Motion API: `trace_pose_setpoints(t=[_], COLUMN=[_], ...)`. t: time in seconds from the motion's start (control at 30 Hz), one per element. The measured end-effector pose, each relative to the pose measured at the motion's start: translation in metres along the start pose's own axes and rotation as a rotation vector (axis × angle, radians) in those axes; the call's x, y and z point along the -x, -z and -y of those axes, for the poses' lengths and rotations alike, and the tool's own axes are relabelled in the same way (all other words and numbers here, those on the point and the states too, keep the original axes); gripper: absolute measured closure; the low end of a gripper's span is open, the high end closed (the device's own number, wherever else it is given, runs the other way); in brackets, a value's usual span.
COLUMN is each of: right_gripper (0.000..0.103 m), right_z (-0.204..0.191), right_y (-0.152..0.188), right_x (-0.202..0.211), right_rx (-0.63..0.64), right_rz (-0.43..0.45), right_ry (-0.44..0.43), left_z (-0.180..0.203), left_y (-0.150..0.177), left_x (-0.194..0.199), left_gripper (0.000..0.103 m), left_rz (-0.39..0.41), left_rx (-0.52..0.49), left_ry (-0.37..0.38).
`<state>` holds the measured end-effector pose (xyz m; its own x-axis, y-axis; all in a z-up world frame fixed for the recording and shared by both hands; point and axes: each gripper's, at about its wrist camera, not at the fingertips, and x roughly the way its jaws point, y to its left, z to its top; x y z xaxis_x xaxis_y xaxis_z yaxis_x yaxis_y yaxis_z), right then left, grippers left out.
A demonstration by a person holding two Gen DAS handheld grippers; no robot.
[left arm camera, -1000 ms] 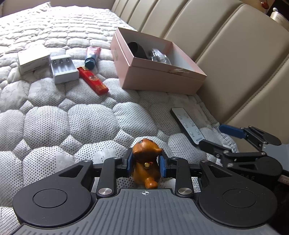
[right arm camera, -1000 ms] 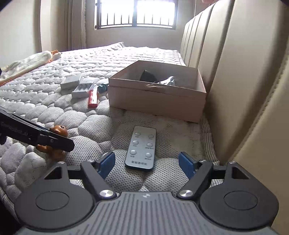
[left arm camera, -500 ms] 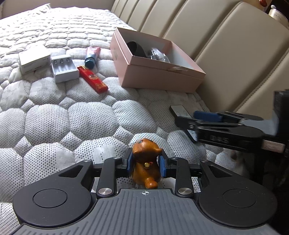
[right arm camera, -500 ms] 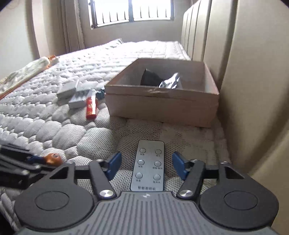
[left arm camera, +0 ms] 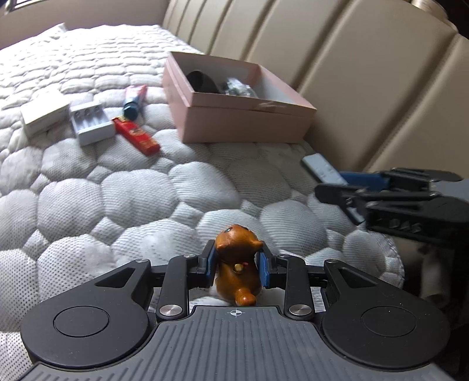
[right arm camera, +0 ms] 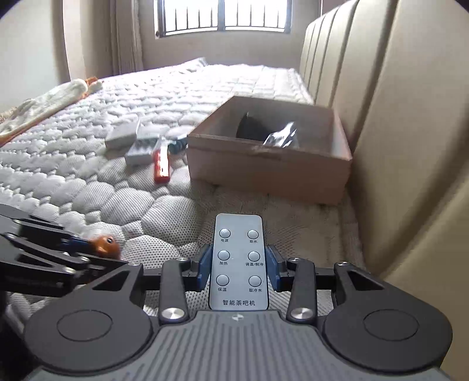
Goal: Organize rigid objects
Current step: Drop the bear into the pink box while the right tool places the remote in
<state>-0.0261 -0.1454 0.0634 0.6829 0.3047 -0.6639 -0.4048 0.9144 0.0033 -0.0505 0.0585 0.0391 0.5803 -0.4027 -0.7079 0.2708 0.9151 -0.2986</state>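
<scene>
Quilted mattress [left arm camera: 123, 205]: two grippers, each clamped on one thing.
Right gripper [right arm camera: 239, 265], its jaws just closed, pinches one remote [right arm camera: 239, 260] labelled 智能茶吧机, near one pink box [left arm camera: 243, 123]; left gripper [left arm camera: 236, 262] grips one brown figurine [left arm camera: 237, 263]. Only the right view shows the window [right arm camera: 225, 16].

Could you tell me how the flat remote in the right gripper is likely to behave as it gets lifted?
The remote looks thin and stiff, so probably no sagging. The right gripper, just closing, clamps its narrow edges near midlength; it may pivot slightly. Its smooth casing might slip.
</scene>
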Motion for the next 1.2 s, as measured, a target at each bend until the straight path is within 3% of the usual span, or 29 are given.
trace_pose_setpoints(t=[0.17, 0.33, 0.47, 0.6, 0.73, 0.97, 1.2], right_gripper=[0.065, 0.065, 0.065, 0.065, 0.065, 0.065, 0.065], right_z=[0.009, 0.01, 0.009, 0.009, 0.012, 0.023, 0.027], right_y=[0.003, 0.011, 0.013, 0.013, 0.015, 0.002, -0.07], right_x=[0.033, 0.051, 0.053, 0.055, 0.057, 0.035, 0.015], right_rx=[-0.038, -0.012, 0.013, 0.018, 0.036, -0.01, -0.057], right_rz=[0.041, 0.085, 0.101, 0.117, 0.133, 0.082, 0.192], right_ry=[0.011, 0.032, 0.038, 0.034, 0.039, 0.085, 0.165], left_z=[0.006, 0.013, 0.009, -0.002, -0.015, -0.038, -0.074], left_y=[-0.029, -0.097, -0.156, -0.187, -0.182, -0.143, -0.075], left_x=[0.007, 0.008, -0.02, -0.063, -0.078, -0.032, 0.009], left_gripper=[0.071, 0.071, 0.071, 0.069, 0.068, 0.068, 0.068], left_rz=[0.046, 0.18, 0.243, 0.223, 0.22, 0.282, 0.265], left_rx=[0.017, -0.009, 0.008, 0.045, 0.101, 0.113, 0.182], left_ry=[0.076, 0.053, 0.023, -0.045, -0.041, -0.025, -0.077])
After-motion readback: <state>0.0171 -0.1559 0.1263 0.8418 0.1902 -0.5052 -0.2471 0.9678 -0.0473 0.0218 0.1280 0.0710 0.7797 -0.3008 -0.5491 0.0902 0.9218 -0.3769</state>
